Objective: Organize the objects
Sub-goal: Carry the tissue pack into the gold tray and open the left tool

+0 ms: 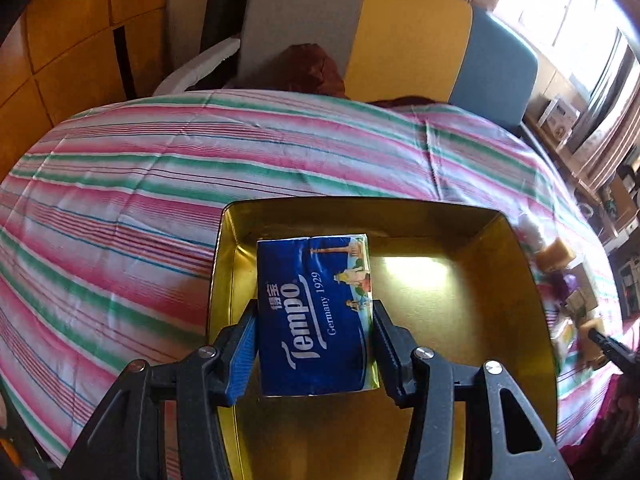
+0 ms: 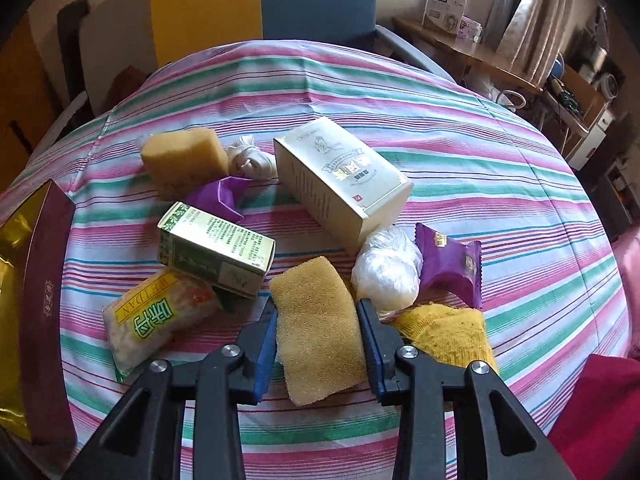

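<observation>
The left gripper [image 1: 316, 354] clamps a light, squashy tissue pack [image 1: 316, 320] over the tin [image 1: 516, 280]. The right gripper [image 2: 318, 342] apparently pinches the soft sponge [image 2: 318, 332] by its sides.

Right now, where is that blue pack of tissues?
In the left wrist view, the blue tissue pack sits between the left claw fingers, held over the gold tin's left side.
</observation>
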Motion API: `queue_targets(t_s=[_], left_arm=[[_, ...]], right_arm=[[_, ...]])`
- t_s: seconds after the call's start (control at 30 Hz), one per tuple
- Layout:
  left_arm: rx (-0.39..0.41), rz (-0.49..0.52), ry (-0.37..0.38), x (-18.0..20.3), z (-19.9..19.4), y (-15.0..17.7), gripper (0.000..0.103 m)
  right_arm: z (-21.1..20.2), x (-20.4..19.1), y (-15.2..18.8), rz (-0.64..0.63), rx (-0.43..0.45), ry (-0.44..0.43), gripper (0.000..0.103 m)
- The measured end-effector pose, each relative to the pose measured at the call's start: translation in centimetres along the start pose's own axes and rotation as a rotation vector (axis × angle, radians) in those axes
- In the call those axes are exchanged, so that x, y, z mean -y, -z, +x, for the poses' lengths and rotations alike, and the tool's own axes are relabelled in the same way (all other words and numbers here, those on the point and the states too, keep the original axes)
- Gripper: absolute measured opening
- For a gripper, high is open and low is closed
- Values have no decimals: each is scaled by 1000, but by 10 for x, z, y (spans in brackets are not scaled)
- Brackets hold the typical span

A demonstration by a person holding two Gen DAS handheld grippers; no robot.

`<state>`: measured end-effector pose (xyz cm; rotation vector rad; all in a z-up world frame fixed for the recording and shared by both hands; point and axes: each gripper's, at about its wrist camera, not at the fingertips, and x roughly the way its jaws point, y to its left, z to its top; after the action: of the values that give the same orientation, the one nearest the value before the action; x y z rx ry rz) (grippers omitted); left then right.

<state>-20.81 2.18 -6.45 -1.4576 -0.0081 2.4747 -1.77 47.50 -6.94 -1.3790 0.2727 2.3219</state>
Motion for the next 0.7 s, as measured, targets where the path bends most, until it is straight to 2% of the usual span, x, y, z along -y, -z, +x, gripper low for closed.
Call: queue_targets(t_s=[0.27,0.37,0.47,0.5,0.57,0.63,0.7], left_arm=[[-30,28,-69,-2,29,-14,53],[-50,82,-121,2,47,-19,53],[-43,89,-156,5,57,-21,55],[-38,89,-162,6,56,-22,56],[-22,80,-153,7,51,-21,66],[-7,87,-141,9,42,-20,66],[20,106,-161,12,29,-18,67]], right_arm=[[0,-2,1,-12,-2,5,38],[1,-4,1,-18,-5,6,38],[3,-5,2,-28,-10,10,38],[2,-5,2,-28,-10,9,38],[2,-4,2,-24,-12,7,38],[3,-4,1,-26,-14,7,38],[2,-5,1,-30,-13,7,38]])
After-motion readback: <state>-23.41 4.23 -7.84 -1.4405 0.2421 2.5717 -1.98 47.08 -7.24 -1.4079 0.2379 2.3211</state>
